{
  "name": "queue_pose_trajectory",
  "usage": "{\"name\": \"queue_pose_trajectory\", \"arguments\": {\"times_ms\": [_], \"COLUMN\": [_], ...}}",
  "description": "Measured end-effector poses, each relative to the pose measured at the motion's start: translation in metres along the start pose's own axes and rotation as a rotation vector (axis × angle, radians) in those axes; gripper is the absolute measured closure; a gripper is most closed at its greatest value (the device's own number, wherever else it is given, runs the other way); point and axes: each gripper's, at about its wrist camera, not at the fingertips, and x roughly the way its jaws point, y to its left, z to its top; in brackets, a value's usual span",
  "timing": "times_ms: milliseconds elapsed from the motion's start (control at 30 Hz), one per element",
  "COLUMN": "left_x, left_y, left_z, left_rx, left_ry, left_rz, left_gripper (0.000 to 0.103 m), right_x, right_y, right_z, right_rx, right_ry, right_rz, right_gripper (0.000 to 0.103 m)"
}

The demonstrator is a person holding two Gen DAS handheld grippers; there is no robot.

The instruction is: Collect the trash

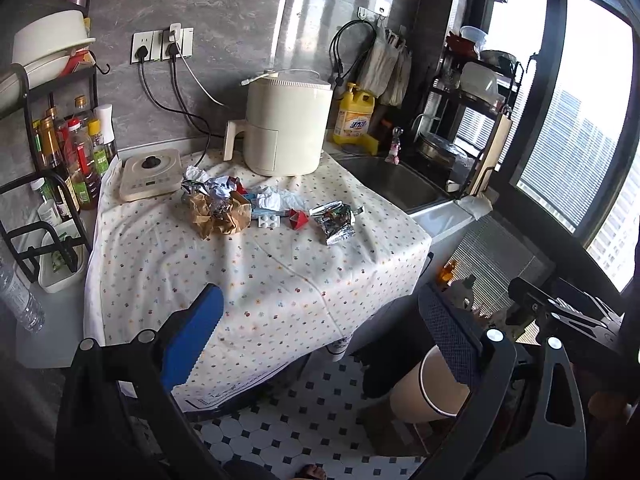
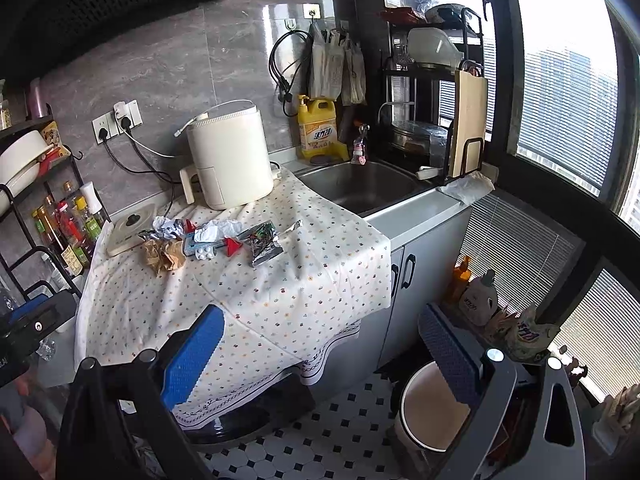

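Observation:
A pile of trash lies on the flowered cloth [image 1: 260, 280]: crumpled brown paper [image 1: 216, 212], white tissue [image 1: 276, 198], a silver foil wrapper [image 1: 336, 220], red scraps [image 1: 298, 218] and a white blister pack [image 1: 269, 222]. The same pile shows in the right wrist view, with the brown paper [image 2: 162, 256] and foil wrapper [image 2: 264, 242]. A white waste bin [image 2: 432, 404] stands on the floor at the lower right; it also shows in the left wrist view [image 1: 428, 388]. My left gripper [image 1: 324, 332] is open and empty, well short of the pile. My right gripper [image 2: 324, 344] is open and empty.
A cream air fryer [image 1: 286, 124] and a flat cooker [image 1: 150, 174] stand behind the pile. A steel sink [image 2: 368, 186] lies to the right. A rack of sauce bottles [image 1: 76, 152] stands at left. Yellow detergent [image 2: 318, 130] sits by the wall. Bottles [image 2: 480, 296] stand by the window.

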Motion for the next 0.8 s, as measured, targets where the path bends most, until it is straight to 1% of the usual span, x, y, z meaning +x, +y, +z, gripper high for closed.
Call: {"name": "queue_pose_trajectory", "arguments": {"times_ms": [200,800], "left_x": [-0.004,-0.018], "left_y": [-0.001,-0.005], "left_z": [-0.001,-0.005], "left_rx": [-0.003,-0.013], "left_ry": [-0.005,-0.019], "left_rz": [0.004,0.032], "left_gripper": [0.006,0.006], "right_x": [0.000,-0.004], "right_y": [-0.006,-0.008], "right_z": [0.004,0.007], "right_rx": [0.023,-0.010], "right_ry": [-0.007,-0.009], "right_rz": [0.003,0.025], "right_gripper": [0.008,0.008]}}
